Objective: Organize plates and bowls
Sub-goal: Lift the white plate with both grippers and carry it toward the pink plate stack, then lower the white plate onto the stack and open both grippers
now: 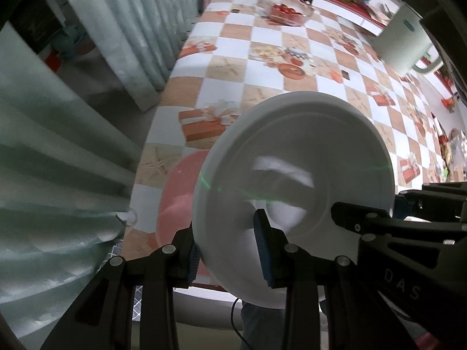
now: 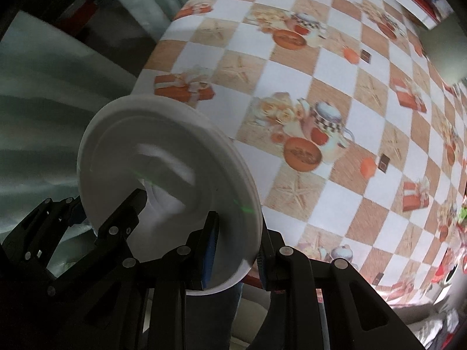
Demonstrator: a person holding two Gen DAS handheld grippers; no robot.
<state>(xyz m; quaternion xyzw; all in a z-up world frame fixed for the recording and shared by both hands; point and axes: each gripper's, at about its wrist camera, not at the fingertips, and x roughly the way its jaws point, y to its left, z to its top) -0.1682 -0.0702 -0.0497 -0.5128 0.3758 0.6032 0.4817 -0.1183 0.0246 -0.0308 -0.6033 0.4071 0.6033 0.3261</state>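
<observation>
Left wrist: glass bowl [image 1: 287,13] holds tomatoes [image 1: 284,9].

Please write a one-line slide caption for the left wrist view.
Both grippers, left and right, clamp a white plate by its rim above a pink plate on the checkered tablecloth.

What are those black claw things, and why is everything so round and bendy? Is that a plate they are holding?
The black claws are two grippers that a person holds, one in each hand. Each carries a camera with a very wide lens, which bends the picture. One picture looks along the left gripper, the other along the right gripper. Both pinch the rim of one white plate, lifted above a table with a checkered cloth. A pink plate lies underneath, and a glass bowl of tomatoes and a white jug stand farther back.
</observation>
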